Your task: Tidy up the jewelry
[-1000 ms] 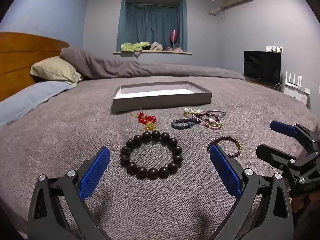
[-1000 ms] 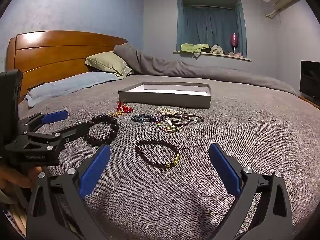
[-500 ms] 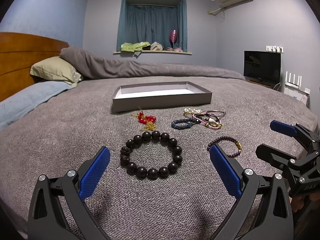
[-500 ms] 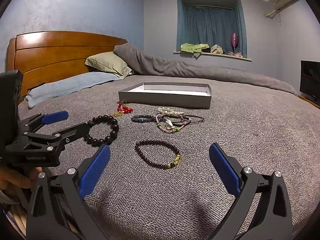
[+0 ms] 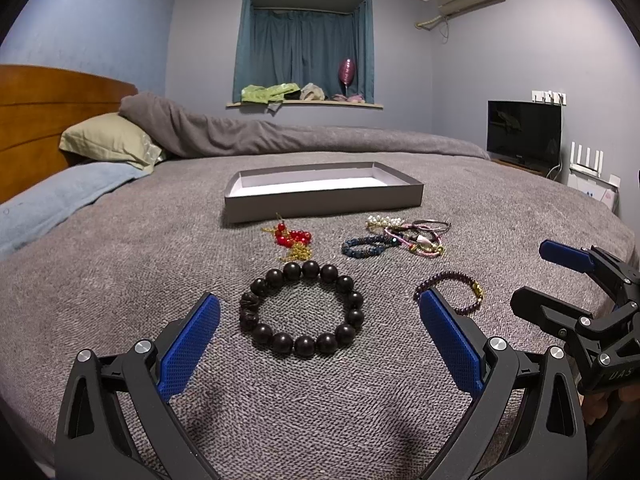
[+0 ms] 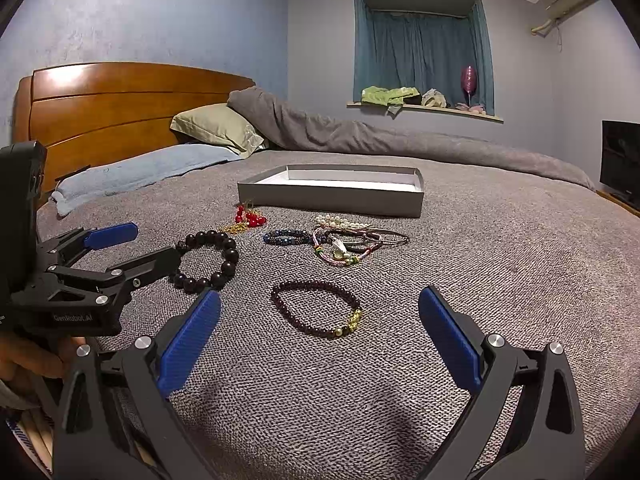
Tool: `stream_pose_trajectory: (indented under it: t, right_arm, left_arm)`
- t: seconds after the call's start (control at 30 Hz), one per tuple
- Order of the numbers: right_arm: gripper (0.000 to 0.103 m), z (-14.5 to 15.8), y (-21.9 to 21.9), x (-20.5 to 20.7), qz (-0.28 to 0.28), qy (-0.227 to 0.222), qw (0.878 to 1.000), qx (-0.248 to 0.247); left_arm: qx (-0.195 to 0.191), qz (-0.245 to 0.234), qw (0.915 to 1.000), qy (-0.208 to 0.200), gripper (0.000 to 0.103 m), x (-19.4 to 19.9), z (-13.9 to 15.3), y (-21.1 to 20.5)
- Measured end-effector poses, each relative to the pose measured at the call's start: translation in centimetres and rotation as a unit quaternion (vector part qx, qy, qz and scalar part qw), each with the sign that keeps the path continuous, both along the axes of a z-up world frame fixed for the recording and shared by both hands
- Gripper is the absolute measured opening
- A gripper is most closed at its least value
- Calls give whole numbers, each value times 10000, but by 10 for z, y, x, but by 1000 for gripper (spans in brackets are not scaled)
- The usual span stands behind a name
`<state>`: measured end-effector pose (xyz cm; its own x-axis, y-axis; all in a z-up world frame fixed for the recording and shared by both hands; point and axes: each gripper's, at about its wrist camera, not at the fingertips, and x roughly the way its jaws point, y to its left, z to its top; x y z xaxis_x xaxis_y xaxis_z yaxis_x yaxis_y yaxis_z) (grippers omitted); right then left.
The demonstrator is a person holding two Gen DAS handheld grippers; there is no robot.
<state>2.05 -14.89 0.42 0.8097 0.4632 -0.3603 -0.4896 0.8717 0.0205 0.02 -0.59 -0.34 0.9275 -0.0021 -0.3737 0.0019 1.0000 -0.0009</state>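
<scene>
On the grey bedspread lie a large black bead bracelet, a thin dark bead bracelet with gold beads, a red bead piece with gold chain, a blue bead bracelet and a tangle of thin bracelets. A shallow grey box stands behind them. My left gripper is open just before the black bracelet. My right gripper is open just before the thin dark bracelet.
Pillows and a wooden headboard are at the left. A rolled grey duvet lies along the far side. A TV stands at the right, past the bed's edge.
</scene>
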Motion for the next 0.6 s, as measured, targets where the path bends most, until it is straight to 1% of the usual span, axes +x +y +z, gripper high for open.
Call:
stream_pose_trajectory:
  t: [0.6]
  right_arm:
    - [98, 0, 0, 0, 2, 3, 10000, 2]
  left_arm:
    - [-3, 7, 10000, 11, 99, 0, -1, -1]
